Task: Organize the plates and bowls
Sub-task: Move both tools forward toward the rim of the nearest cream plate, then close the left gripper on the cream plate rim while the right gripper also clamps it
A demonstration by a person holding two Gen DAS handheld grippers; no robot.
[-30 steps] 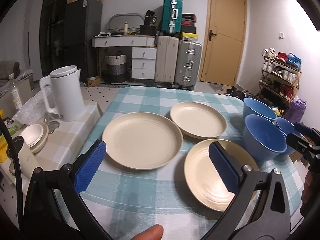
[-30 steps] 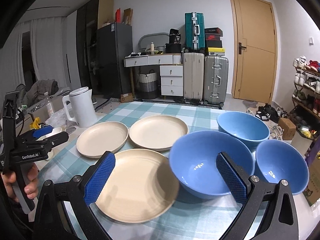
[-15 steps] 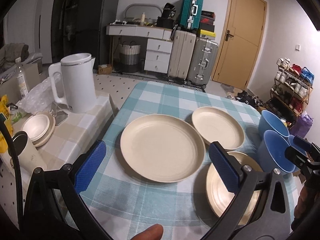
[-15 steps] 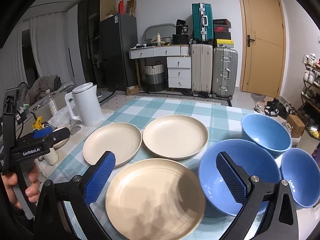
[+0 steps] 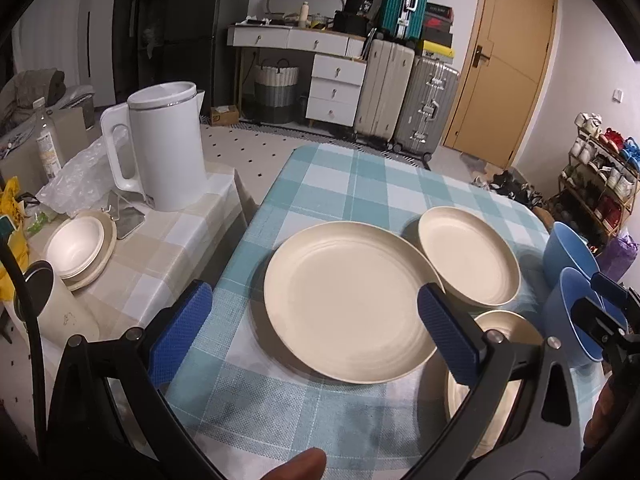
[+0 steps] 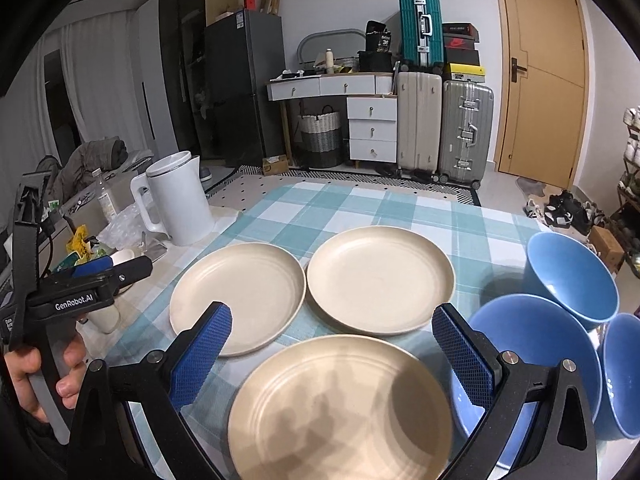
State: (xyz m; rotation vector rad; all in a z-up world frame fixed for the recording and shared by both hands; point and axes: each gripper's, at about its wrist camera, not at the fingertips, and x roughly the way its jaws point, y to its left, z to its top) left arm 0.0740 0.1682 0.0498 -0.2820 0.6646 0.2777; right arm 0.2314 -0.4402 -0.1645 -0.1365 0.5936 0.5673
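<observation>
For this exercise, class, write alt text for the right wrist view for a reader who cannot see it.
Three beige plates and three blue bowls sit separately on a checked tablecloth, framed by the open right gripper. The left gripper hovers at left, near a white kettle.

Dim indoor light, soft shadows mottling the nearest plate — fisheye bending and black vignette at edges

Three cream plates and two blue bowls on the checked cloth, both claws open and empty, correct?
Not quite: the right wrist view shows three blue bowls, not two. The three cream plates and the open, empty left claw and right claw are as you say.
</observation>
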